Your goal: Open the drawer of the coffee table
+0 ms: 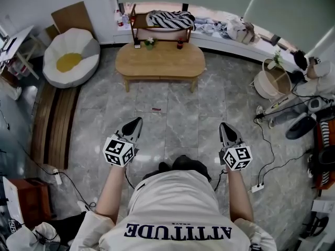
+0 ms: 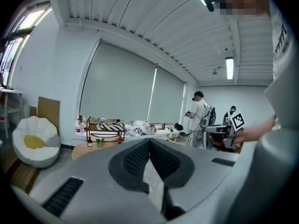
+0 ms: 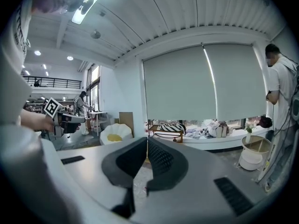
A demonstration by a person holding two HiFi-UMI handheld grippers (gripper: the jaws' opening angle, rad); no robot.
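An oval wooden coffee table (image 1: 159, 60) stands across the floor ahead of me, its front side (image 1: 159, 78) facing me; no drawer handle is clear from here. The table's edge (image 2: 81, 150) shows low at the left in the left gripper view. My left gripper (image 1: 137, 121) is held over the grey floor well short of the table, jaws together, nothing in them. My right gripper (image 1: 223, 125) hangs level with it to the right, also shut and empty. In each gripper view the black pads (image 2: 149, 155) (image 3: 147, 155) meet at the tips.
A small rack (image 1: 161, 29) and little bottles sit on the table's far side. A white and yellow cushion seat (image 1: 70, 56) is at the left, a round basket (image 1: 271, 79) at the right, cables (image 1: 267, 161) on the floor at the right. Other people (image 2: 201, 118) stand farther off.
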